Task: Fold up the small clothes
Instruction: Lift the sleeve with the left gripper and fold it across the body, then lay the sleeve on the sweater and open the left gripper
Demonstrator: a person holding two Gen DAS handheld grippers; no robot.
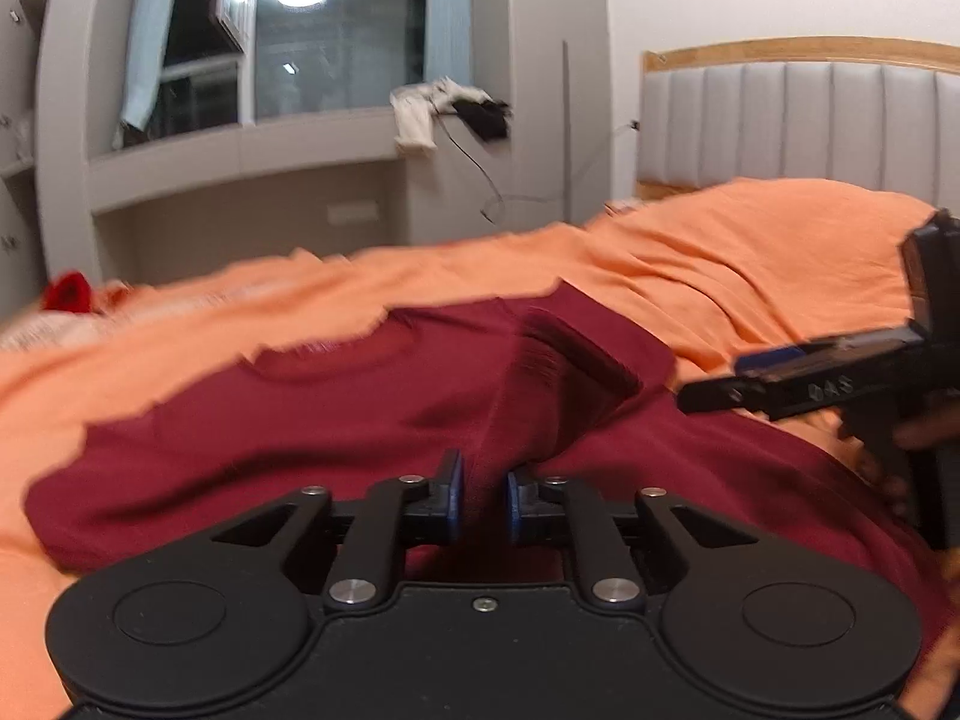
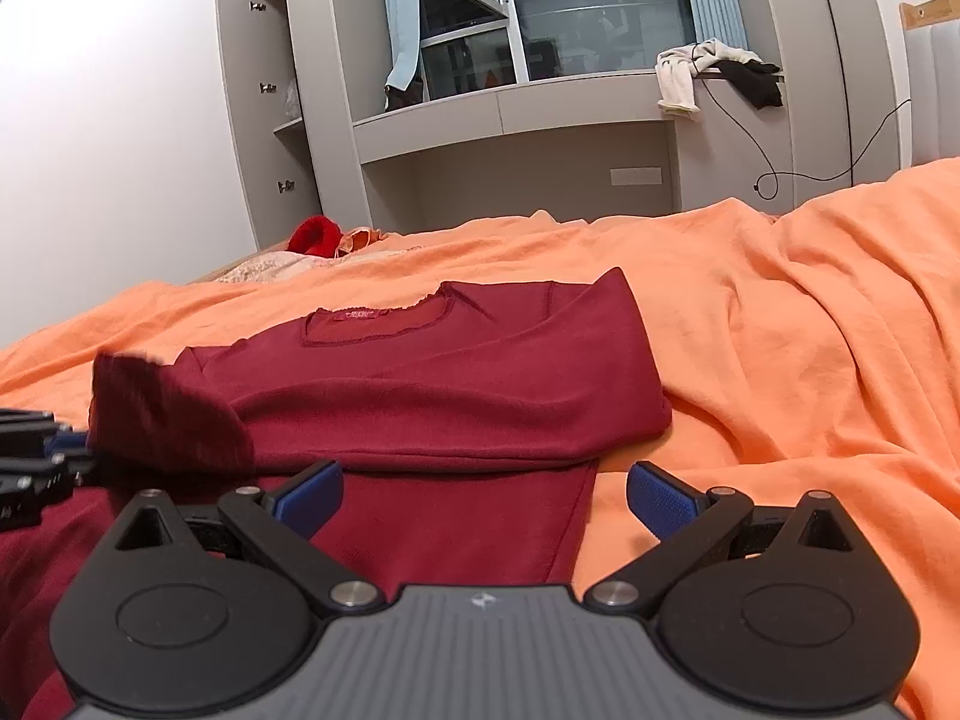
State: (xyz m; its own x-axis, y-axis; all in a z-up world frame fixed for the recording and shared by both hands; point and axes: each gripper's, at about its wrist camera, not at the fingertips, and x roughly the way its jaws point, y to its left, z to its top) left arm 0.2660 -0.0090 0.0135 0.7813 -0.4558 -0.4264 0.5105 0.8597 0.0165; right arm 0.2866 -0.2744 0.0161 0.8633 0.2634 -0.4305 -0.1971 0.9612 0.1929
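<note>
On the orange bedspread [image 2: 780,324] lies the dark red top [image 2: 456,360], spread flat with its neckline toward the far side and one sleeve laid across its front. We see it from both wrist cameras.

Our left gripper [image 1: 483,501] sits low over the near part of the top. Its blue pads [image 1: 456,495] stand only a narrow gap apart, with a raised fold of the red cloth running up between them. The picture is blurred there, so we cannot tell whether the pads still press the cloth or merely flank it. From the right wrist view, the left gripper [image 2: 72,453] enters at the left edge, right at a bunched end of red cloth that stands up from the rest of the top.

Our right gripper [image 2: 485,495] hovers over the near edge of the top with its fingers spread wide. The left pad [image 2: 309,495] is above the red cloth, the right pad [image 2: 660,501] above the orange bedspread, and nothing is gripped between them. In the left wrist view the right gripper [image 1: 714,396] shows at the right edge, beside the top, with part of a hand [image 1: 927,432] behind it.

Beyond the bed stand a window [image 2: 576,18], grey cupboards [image 2: 270,120], and a ledge with white and black clothes [image 2: 714,72] draped over it. A padded headboard [image 1: 798,126] rises at the right.
</note>
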